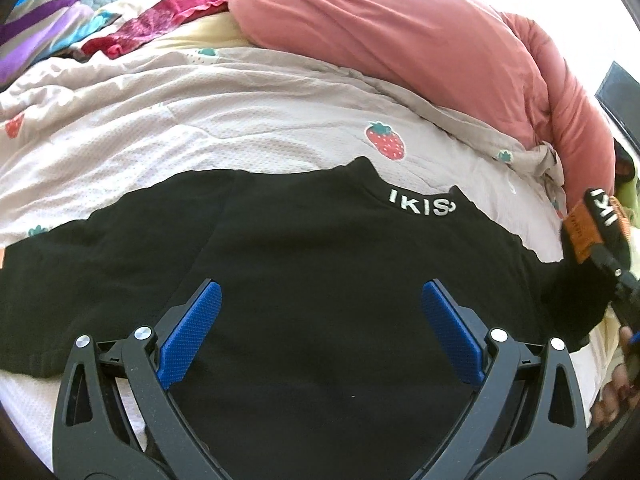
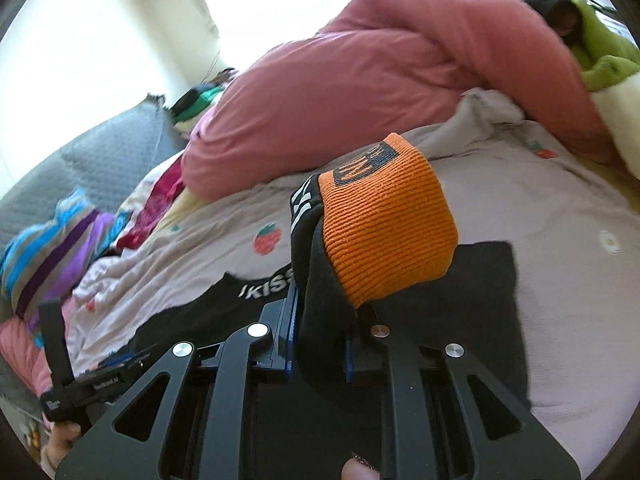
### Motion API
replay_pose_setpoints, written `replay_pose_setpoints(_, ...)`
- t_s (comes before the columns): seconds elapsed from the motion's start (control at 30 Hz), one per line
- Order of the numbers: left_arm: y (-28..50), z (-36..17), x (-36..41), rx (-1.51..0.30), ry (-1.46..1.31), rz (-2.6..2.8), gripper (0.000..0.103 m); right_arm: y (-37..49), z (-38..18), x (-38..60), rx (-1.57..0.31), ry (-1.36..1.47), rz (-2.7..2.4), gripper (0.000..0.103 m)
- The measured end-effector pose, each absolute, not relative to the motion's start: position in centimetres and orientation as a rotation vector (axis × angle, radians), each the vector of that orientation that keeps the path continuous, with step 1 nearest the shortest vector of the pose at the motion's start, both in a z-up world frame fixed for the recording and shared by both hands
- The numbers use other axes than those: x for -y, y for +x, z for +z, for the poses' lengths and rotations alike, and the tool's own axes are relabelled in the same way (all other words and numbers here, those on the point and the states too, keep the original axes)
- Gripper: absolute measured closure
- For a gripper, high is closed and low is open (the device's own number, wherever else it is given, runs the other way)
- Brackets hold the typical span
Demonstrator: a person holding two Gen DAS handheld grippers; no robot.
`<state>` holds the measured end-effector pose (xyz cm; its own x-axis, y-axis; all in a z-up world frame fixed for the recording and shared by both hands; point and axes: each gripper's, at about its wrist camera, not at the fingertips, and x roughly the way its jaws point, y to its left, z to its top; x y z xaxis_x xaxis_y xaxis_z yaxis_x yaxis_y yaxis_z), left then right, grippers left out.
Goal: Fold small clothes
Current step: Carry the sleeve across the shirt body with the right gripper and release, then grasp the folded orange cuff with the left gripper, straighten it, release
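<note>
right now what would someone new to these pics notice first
The bright orange ribbed knit cuff of the black top's sleeve stands out most, raised above the bed and pinched in the right gripper. Next comes the black long-sleeved top itself, spread flat on the pale strawberry-print quilt, with the left gripper open above its middle. Behind lies a big bunched salmon-pink duvet.

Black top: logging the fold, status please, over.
Left hand-held gripper open above black top. Right hand-held gripper shut on sleeve, orange cuff lifted. Nothing in the way.
</note>
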<state>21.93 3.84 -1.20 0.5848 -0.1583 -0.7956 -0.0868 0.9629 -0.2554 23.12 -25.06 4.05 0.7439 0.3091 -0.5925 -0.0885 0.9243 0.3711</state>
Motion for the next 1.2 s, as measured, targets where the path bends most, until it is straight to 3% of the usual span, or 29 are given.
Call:
replay_pose_setpoints(0.4, 22.0, -1.8, -6.6, -0.973, -0.394, -0.058, 0.009, 25.1, 0.3, 16.7, -0.778, 0.225, 0.297, 0.084)
replay_pose_setpoints(0.47, 22.0, -1.9, -7.2, -0.975, -0.428, -0.071, 0.009, 25.1, 0.0, 16.0, -0.788, 0.222, 0.325, 0.080)
replay_pose_setpoints(0.53, 22.0, -2.1, -7.6, -0.976, -0.450, -0.076, 0.009, 24.7, -0.1, 15.5, -0.791, 0.224, 0.363, 0.067)
replay_pose_setpoints(0.6, 22.0, -2.2, -7.9, -0.982, -0.473, -0.088, 0.009, 24.2, -0.1, 15.0, -0.785, 0.218, 0.404, 0.061)
replay_pose_setpoints(1.0, 21.7, -3.3, -6.1, -1.006, -0.531, -0.252, 0.009, 21.5, 1.1, 19.0, -0.775, 0.254, 0.372, 0.050)
replay_pose_setpoints(1.2, 22.3, -4.5, -5.2, -1.029, -0.538, -0.248, 0.022, 20.4, 0.9, 22.0, -0.765, 0.239, 0.287, 0.050)
